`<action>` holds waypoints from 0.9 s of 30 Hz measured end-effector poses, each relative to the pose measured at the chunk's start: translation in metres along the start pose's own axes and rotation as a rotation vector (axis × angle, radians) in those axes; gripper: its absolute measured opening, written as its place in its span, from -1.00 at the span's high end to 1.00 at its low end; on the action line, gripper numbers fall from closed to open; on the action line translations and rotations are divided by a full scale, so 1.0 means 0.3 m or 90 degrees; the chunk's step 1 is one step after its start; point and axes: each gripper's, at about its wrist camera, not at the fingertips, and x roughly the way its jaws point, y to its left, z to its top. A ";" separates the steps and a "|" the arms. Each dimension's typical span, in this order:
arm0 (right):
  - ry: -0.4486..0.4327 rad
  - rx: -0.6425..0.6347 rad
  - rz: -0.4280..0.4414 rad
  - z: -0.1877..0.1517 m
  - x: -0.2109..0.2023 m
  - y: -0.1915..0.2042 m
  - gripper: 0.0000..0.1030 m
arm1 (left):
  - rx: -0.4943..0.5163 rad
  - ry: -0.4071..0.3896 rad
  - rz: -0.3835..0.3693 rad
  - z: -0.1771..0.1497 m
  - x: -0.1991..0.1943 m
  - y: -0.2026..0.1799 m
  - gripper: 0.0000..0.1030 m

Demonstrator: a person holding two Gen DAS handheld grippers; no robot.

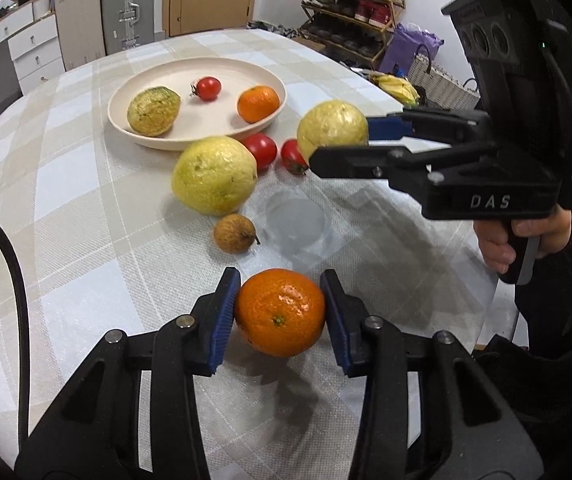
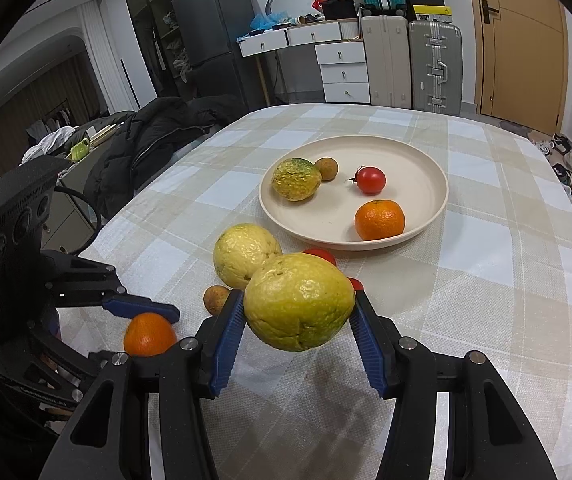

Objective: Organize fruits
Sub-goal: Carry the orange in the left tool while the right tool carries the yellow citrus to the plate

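My left gripper [image 1: 281, 306] is shut on an orange mandarin [image 1: 280, 311] low over the checked tablecloth; it also shows in the right wrist view [image 2: 149, 334]. My right gripper [image 2: 298, 312] is shut on a large yellow-green guava [image 2: 298, 301] and holds it above the table, seen in the left wrist view [image 1: 332, 128]. A cream plate [image 1: 149, 140] holds a greenish guava [image 1: 153, 111], a tomato [image 1: 207, 88], a mandarin [image 1: 257, 104] and a brown longan [image 2: 326, 169]. On the cloth lie another guava [image 1: 213, 175], two tomatoes [image 1: 261, 150] and a longan [image 1: 234, 233].
The round table [image 2: 506, 280] has its edge close on the right in the left wrist view. A black jacket [image 2: 157, 136] lies on a chair to the left. Suitcases [image 2: 434, 68], drawers and a shoe rack [image 1: 350, 12] stand beyond the table.
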 end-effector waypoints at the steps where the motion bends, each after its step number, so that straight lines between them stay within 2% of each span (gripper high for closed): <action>1: 0.000 0.000 0.000 0.000 0.000 0.000 -0.04 | -0.005 -0.007 0.003 0.001 -0.010 0.005 0.25; 12: -0.012 0.000 0.000 0.005 -0.009 -0.004 -0.04 | -0.085 -0.123 0.042 0.044 -0.085 0.088 0.25; 19: -0.037 0.004 -0.011 0.020 -0.031 -0.022 -0.04 | -0.134 -0.150 0.068 0.085 -0.084 0.159 0.25; 27: -0.070 0.018 -0.035 0.055 -0.069 -0.068 -0.04 | -0.138 -0.183 0.108 0.168 -0.080 0.205 0.25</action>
